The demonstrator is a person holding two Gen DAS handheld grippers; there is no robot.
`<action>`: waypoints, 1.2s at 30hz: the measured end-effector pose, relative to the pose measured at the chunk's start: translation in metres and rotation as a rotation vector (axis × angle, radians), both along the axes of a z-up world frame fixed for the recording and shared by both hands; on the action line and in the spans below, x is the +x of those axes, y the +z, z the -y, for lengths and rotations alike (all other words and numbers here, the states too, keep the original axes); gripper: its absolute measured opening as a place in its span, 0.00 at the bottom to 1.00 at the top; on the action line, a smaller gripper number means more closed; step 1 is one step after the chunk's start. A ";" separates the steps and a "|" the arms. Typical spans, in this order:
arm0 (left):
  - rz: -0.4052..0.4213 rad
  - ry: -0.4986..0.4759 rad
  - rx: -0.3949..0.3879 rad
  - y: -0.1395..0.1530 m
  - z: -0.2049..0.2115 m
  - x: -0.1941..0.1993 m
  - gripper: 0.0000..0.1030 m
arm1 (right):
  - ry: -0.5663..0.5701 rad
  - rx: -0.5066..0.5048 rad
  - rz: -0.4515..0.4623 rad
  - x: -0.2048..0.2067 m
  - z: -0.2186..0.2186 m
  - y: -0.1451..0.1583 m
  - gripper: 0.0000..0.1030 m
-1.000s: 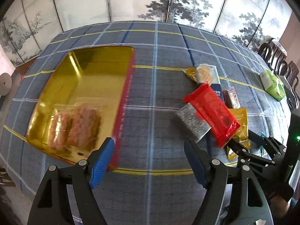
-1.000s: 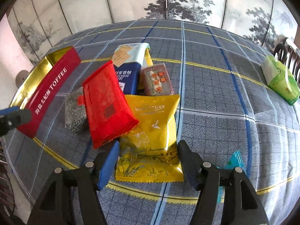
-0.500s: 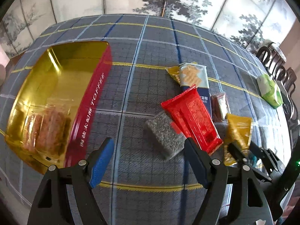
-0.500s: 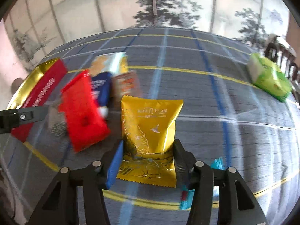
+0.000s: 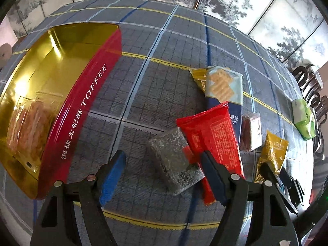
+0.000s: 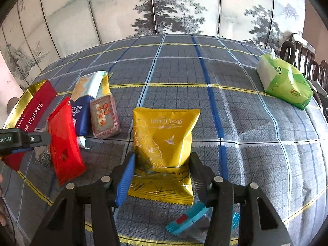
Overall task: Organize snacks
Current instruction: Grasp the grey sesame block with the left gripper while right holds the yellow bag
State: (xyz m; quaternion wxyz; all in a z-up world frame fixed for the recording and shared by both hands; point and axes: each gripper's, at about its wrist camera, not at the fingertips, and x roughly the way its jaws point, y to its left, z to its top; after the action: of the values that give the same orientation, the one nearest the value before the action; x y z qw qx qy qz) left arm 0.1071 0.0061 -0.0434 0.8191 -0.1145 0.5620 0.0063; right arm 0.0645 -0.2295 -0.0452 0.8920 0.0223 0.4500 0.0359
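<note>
A gold toffee tin with a red side (image 5: 82, 110) lies at the left and holds a clear pack of pastries (image 5: 28, 127). My left gripper (image 5: 164, 174) is open, its fingers on either side of a grey speckled packet (image 5: 174, 160) on the cloth. A red packet (image 5: 213, 137), a blue cracker pack (image 5: 223, 86) and a small brown packet (image 5: 250, 131) lie just right of it. My right gripper (image 6: 162, 176) is open around the near end of a yellow pouch (image 6: 164, 141) that lies flat on the table.
The table has a blue plaid cloth (image 6: 205, 78). A green tissue pack (image 6: 285, 82) sits at the far right by dark chairs (image 6: 303, 55). A small teal wrapper (image 6: 188, 219) lies under my right gripper. A painted folding screen stands behind the table.
My left gripper moved right from the tin to the grey packet. My right gripper moved forward so its fingers flank the yellow pouch, and its jaws narrowed slightly.
</note>
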 end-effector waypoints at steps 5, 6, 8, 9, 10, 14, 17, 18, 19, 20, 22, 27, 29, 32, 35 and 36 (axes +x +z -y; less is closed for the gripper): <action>0.005 -0.021 0.011 0.002 -0.005 -0.005 0.54 | -0.003 0.002 0.011 0.001 0.002 0.000 0.54; 0.007 -0.026 0.023 0.002 -0.006 -0.005 0.52 | -0.005 0.003 0.012 0.001 0.002 0.000 0.54; 0.011 -0.037 0.043 0.004 -0.007 -0.007 0.51 | -0.007 0.004 0.017 0.000 0.002 0.000 0.54; 0.014 -0.049 0.051 0.004 -0.007 -0.007 0.51 | -0.009 0.006 0.018 0.000 0.002 0.000 0.54; 0.016 -0.060 0.057 0.003 -0.007 -0.007 0.51 | -0.012 0.007 0.020 0.000 0.002 0.000 0.54; 0.003 -0.081 0.076 -0.004 -0.005 -0.006 0.51 | -0.018 0.003 0.024 0.000 0.001 -0.001 0.54; 0.022 -0.109 0.106 -0.008 -0.002 -0.007 0.51 | -0.020 0.000 0.026 0.000 0.000 -0.001 0.54; 0.022 -0.124 0.107 -0.008 0.000 -0.007 0.50 | -0.021 -0.001 0.027 0.000 -0.001 -0.001 0.54; 0.030 -0.127 0.118 -0.008 0.000 -0.008 0.46 | -0.023 -0.001 0.028 0.000 -0.001 -0.001 0.55; 0.035 -0.130 0.119 -0.008 0.000 -0.008 0.41 | -0.025 0.001 0.030 0.000 -0.001 -0.001 0.55; 0.042 -0.142 0.140 -0.007 -0.001 -0.008 0.31 | -0.028 0.001 0.031 0.000 -0.001 -0.001 0.55; 0.045 -0.142 0.129 -0.006 -0.005 -0.009 0.30 | -0.031 -0.002 0.033 -0.001 -0.002 -0.002 0.55; 0.049 -0.152 0.134 -0.004 -0.005 -0.012 0.30 | -0.034 -0.003 0.035 -0.001 -0.002 -0.002 0.55; 0.066 -0.171 0.136 0.002 -0.002 -0.016 0.30 | -0.037 -0.007 0.037 -0.002 -0.003 -0.002 0.55; 0.081 -0.188 0.135 0.009 -0.001 -0.020 0.30 | -0.036 -0.019 0.036 -0.003 -0.004 -0.002 0.54; 0.087 -0.190 0.134 0.012 -0.001 -0.021 0.30 | -0.035 -0.021 0.035 -0.003 -0.005 -0.002 0.54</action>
State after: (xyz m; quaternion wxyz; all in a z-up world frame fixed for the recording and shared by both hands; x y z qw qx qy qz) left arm 0.0866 0.0072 -0.0314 0.8456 -0.0061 0.5324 -0.0389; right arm 0.0619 -0.2248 -0.0468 0.9004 0.0199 0.4343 0.0160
